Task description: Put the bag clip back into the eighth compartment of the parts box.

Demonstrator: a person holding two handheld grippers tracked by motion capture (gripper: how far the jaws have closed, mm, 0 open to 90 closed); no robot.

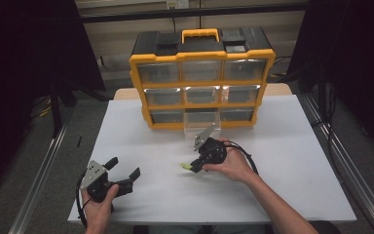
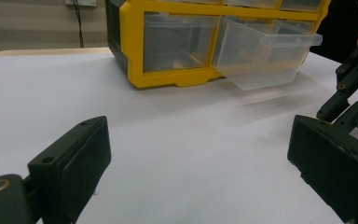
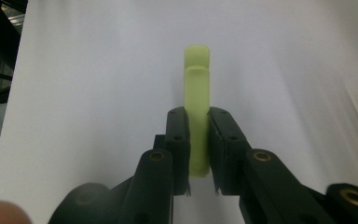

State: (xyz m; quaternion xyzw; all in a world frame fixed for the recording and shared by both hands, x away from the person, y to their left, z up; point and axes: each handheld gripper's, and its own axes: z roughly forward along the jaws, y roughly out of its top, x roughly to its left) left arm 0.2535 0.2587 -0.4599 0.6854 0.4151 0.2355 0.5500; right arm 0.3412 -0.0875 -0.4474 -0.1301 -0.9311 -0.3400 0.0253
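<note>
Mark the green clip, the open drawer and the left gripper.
green clip [image 3: 196, 93], right gripper view, bare shaft past the jaws.
open drawer [image 2: 261, 60], left gripper view, clear front wall.
left gripper [image 1: 124, 173], high view, between its open jaws.

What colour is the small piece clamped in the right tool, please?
Pale yellow-green; the small piece shows best in the right gripper view, between the right tool's pads.

No readable text, label, brand or number appears anywhere, not even on the yellow drawer cabinet [image 1: 202, 78].

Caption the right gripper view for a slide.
Right claw shut on a pale green clip above the white table.
</note>
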